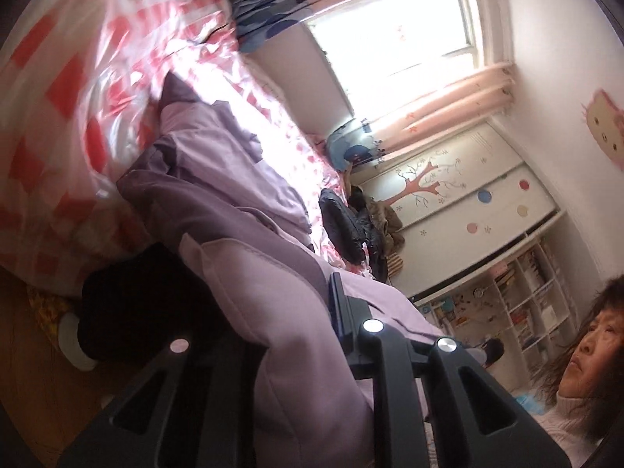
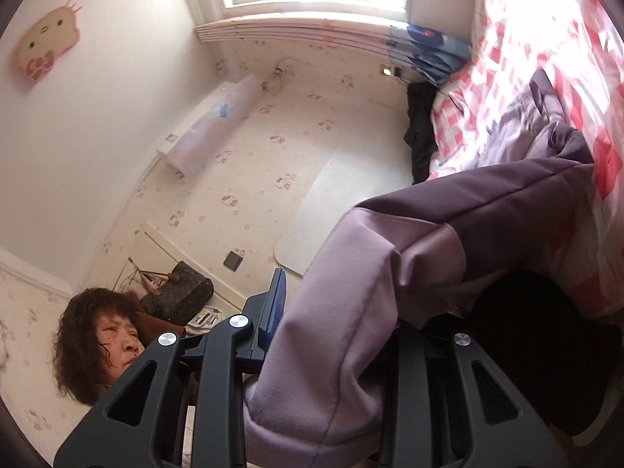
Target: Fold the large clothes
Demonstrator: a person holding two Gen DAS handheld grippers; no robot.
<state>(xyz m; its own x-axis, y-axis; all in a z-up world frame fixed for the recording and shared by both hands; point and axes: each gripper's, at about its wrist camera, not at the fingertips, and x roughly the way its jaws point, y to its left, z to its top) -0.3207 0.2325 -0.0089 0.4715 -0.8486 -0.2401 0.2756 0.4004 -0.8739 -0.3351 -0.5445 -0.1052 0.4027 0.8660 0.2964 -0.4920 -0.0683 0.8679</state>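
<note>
Both grippers have hold of the same lilac garment (image 1: 234, 179): the left gripper (image 1: 269, 335) has its fingers closed on a thick fold of the cloth, and the right gripper (image 2: 331, 351) is likewise clamped on a bunched edge of it (image 2: 351, 312), with the blue pad of one finger (image 2: 275, 308) showing just beside the fabric. The garment, lilac with darker purple panels, runs from the grippers up toward 12 o'clock in the left view and toward 2 o'clock in the right view, its far part lying on the bed cover (image 1: 58, 117), a pink and red check. Judging by the loose, rumpled cloth and no flat layers in sight, the folding looks early: the piece is lifted by one end, and laying it flat and doubling it over seem still to be done. On the bed at 3 o'clock in the left view lies a heap of dark clothes (image 1: 351, 222), near the garment's far end, which may crowd the folding space. A window (image 1: 394, 27), a painted wardrobe (image 1: 460, 195) and bookshelves (image 1: 518, 300) stand well apart beyond.
</note>
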